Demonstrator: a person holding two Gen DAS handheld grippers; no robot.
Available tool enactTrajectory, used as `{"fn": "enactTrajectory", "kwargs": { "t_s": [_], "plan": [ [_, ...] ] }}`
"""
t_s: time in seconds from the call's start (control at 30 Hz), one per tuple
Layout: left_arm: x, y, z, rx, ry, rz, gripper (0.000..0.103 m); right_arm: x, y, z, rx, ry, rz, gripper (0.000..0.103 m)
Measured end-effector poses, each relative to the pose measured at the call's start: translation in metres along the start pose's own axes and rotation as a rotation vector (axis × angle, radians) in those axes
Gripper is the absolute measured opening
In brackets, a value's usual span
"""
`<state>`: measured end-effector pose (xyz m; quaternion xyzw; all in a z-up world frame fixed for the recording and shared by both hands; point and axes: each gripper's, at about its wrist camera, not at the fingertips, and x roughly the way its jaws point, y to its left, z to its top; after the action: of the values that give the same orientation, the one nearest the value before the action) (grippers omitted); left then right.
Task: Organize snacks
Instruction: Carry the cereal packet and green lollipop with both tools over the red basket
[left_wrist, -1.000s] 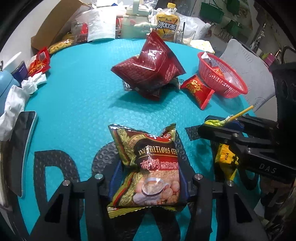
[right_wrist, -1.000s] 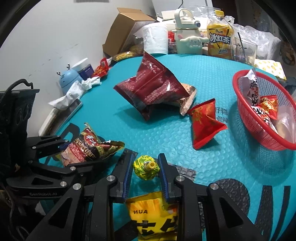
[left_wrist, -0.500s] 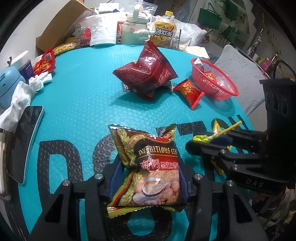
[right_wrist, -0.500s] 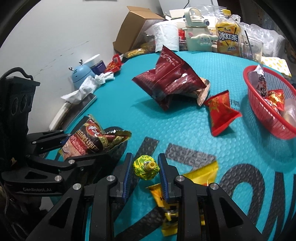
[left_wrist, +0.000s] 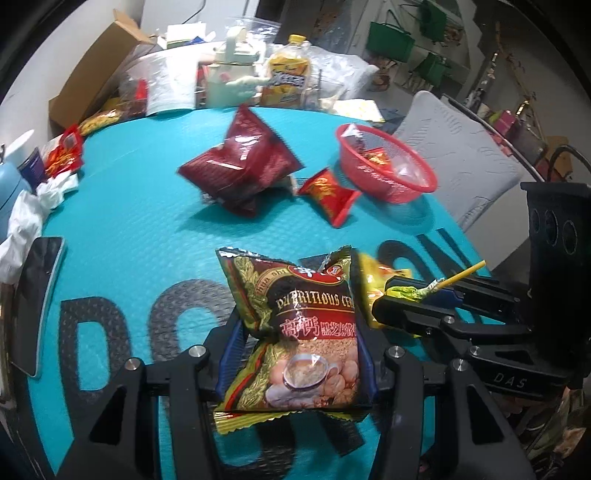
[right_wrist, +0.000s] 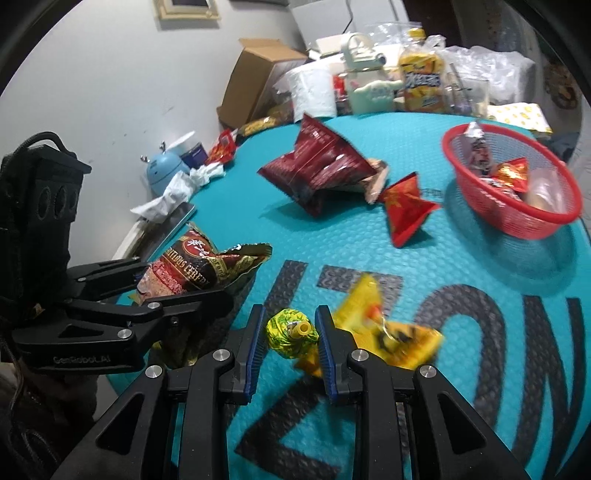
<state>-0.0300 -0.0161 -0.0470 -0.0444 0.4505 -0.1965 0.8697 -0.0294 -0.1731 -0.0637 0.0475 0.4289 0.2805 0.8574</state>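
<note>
Snacks: L claw (left_wrist: 295, 354) grips 1 cereal pkt (left_wrist: 299, 332); R claw (right_wrist: 290, 334) grips 1 lollipop (right_wrist: 290, 332).

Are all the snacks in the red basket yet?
Not yet. The red basket already holds a few packets. The left gripper grips a cereal packet, and the right gripper pinches a green-wrapped lollipop. The dark red bags, small red packet and yellow packet remain on the table.

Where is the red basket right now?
The red basket sits on the blue mat at the far right in the right wrist view, just past the small red snack bag, with a few snacks already inside.
</note>
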Motion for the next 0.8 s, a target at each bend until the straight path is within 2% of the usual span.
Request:
{"fn": "enactTrajectory", "kwargs": {
  "t_s": [0.6, 0.8],
  "plan": [
    [0.011, -0.064, 0.023, 0.141, -0.008, -0.123, 0.051, -0.068, -0.039, -0.021, 0.098, -0.111, -0.139, 0.027],
    [0.015, -0.08, 0.037, 0.171, -0.018, -0.136, 0.051, -0.087, -0.055, -0.019, 0.107, -0.136, -0.195, 0.027]
  ]
}}
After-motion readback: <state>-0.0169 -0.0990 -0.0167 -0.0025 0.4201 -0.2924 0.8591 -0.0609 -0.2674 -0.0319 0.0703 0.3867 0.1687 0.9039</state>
